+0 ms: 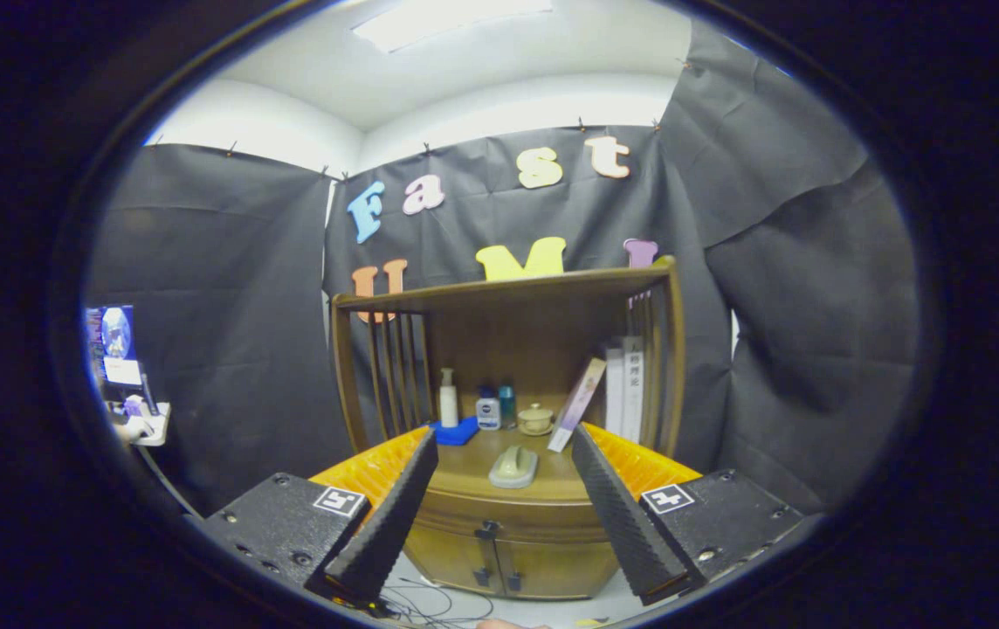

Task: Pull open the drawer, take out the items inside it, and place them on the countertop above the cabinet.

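Gripper [504, 454] fingers apart, empty; wooden cabinet [508, 533] countertop [473, 472] beyond

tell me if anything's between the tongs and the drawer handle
Nothing visible is. The tongs are open and hold nothing, and the gap between them looks straight at the closed drawer and its dark handle. The pale item sits higher, on the countertop.

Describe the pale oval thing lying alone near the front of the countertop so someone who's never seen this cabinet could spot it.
Find the wooden cabinet with the slatted shelf unit on top. On its countertop, beyond the open jaws of the gripper, lies a pale greenish oval object with a raised hump. Unlike the bottles, the small lidded pot and the books along the back, it lies flat and alone near the front.
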### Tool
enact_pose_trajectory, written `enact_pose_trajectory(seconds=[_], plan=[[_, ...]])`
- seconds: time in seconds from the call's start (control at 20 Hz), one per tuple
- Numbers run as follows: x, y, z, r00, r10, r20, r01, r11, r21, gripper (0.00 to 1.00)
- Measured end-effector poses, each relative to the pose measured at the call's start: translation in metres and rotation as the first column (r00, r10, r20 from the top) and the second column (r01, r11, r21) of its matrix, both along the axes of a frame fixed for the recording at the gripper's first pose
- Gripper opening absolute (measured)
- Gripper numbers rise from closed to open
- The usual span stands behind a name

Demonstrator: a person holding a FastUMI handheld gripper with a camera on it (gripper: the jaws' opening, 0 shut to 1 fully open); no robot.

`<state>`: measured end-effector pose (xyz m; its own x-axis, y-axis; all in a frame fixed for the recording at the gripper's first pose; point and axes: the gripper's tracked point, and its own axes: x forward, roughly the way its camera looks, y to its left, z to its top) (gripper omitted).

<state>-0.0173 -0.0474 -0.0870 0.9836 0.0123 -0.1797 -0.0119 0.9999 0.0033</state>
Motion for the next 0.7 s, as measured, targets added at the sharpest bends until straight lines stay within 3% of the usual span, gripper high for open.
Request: enact_pose_trajectory(seconds=[0.45, 0.7], plan=[[-0.063, -0.007, 0.061, 0.992, 0.023, 0.123, -0.014, 0.997, -0.070, 1.00], [-0.068, 0.005, 0.056, 0.987, 0.057, 0.152, -0.055, 0.998, -0.017, 0.99]])
